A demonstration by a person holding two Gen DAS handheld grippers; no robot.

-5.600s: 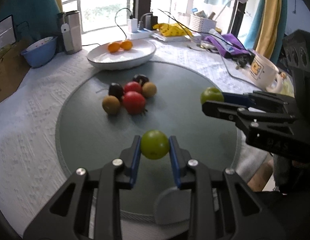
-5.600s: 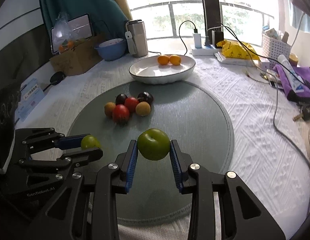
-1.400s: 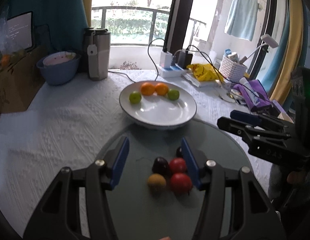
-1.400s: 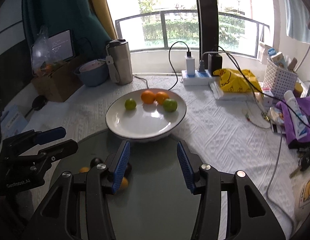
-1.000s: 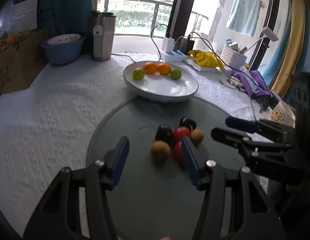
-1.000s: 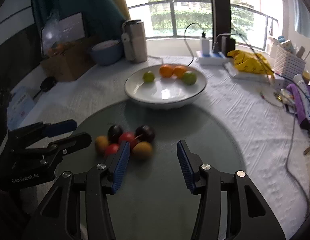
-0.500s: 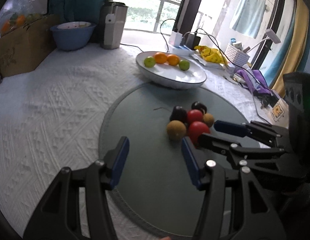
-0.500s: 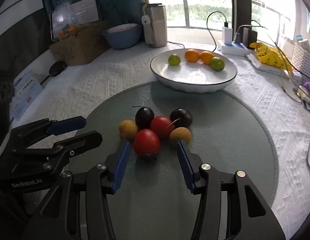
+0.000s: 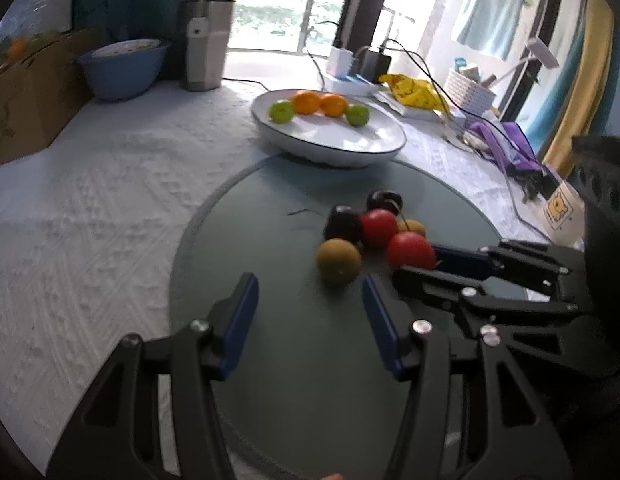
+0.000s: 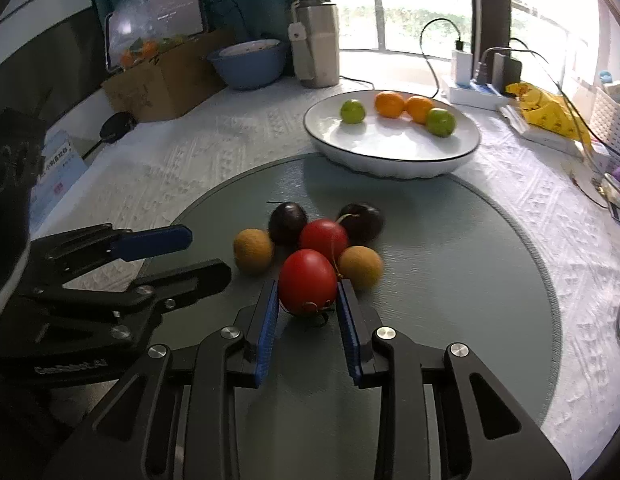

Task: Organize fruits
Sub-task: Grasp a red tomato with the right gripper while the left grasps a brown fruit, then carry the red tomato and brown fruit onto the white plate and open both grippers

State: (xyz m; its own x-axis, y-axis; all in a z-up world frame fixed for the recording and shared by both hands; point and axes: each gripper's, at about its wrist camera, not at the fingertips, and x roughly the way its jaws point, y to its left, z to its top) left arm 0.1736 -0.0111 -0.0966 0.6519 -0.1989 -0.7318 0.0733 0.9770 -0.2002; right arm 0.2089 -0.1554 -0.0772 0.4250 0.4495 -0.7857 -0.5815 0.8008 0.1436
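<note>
Left gripper [image 9: 307,312] hanging wide open over the mat [image 9: 269,240], nothing in the jaws, brown fruit [image 9: 338,261] just ahead. Right gripper [image 10: 307,312] with jaws closed in around the front tomato [image 10: 307,281], pads at or very near its sides. Might easily knock the packed neighbours rolling on lift, or slip off that smooth skin. Tomato upright-ish, long axis vertical, stem end down near the mat. Plate [image 10: 390,160] behind, four fruits in.

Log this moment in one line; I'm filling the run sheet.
right tool: closed on near tomato, on mat | left tool: open, empty, near brown fruit | plate: two oranges, two green fruits
</note>
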